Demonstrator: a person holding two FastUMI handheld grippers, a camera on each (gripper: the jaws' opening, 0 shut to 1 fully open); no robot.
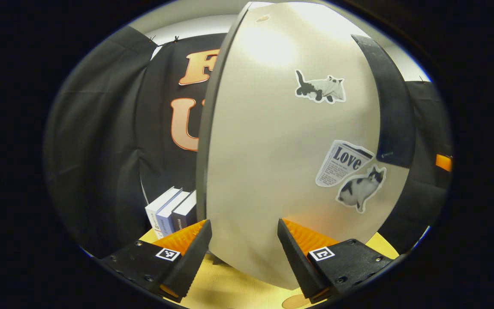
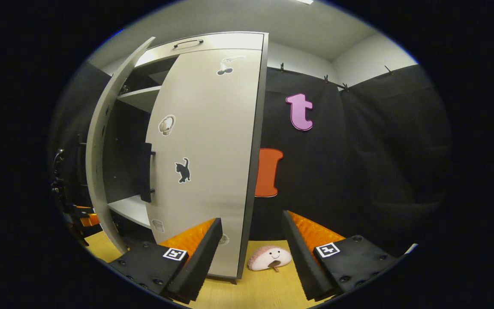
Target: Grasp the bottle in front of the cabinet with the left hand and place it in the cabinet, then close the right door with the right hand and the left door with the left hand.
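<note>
In the left gripper view, the left gripper (image 1: 243, 240), fingers spread and empty, sits close against the pale left door (image 1: 281, 171), which carries cat stickers and a dark handle (image 1: 390, 103) along its right edge. Books (image 1: 172, 212) stand on the table (image 1: 230, 287) left of the door's dark edge. In the right gripper view, the right gripper (image 2: 251, 240), also spread and empty, faces the nearly closed right door (image 2: 206, 163). A gap remains between both doors, showing shelves (image 2: 131, 210). A plush toy (image 2: 269, 259) lies beside the cabinet. The bottle cannot be made out.

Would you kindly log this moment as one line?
left door: ajar | right door: closed | left gripper: open, at door | right gripper: open
</note>
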